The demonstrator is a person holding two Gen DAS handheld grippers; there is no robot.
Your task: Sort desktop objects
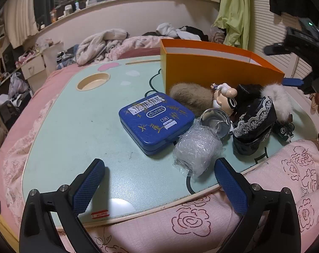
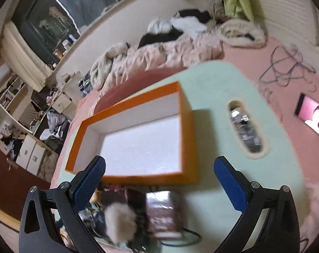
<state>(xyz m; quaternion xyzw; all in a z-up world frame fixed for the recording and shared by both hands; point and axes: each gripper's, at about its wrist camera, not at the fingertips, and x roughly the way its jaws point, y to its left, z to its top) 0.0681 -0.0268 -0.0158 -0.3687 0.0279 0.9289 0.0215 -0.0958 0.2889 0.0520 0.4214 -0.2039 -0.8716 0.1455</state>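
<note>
— On the near edge of the table (image 1: 79,126), what is the left hand-held gripper (image 1: 159,181) doing?

— Its two blue pads stand wide apart with nothing between them, low above the pale green top, which lies on a bed (image 1: 201,215) with a pink rose-print cover. Just ahead of it is one bubble-wrapped bundle (image 1: 196,149), touching one blue tin (image 1: 156,122) that lies flat.

— And the right one?

— The right hand-held gripper (image 2: 159,181) is also spread wide and holds nothing – it hangs above the near wall of the orange box (image 2: 187,130), looking down into it.

— What is in the box?

— Nothing; only its white floor shows. There is one box, open-topped, standing toward the far side of the table.

— Count the rest.

— Between tin and box: one brown fur puff (image 1: 191,99), one small figurine (image 1: 225,99) with round glasses, one glass jar (image 1: 216,121) lying on its side, one black lace-trimmed piece (image 1: 254,124) with a white fur puff (image 1: 279,99) on it, and one toy car (image 1: 285,129) behind that. All are crowded together, touching or nearly so.

— The room?

— A cluttered bedroom: rumpled bedding and clothes past the table, a dark window, a green garment hanging, shelves and drawers to the left. A round cup recess (image 1: 93,81) is sunk in the tabletop.
</note>
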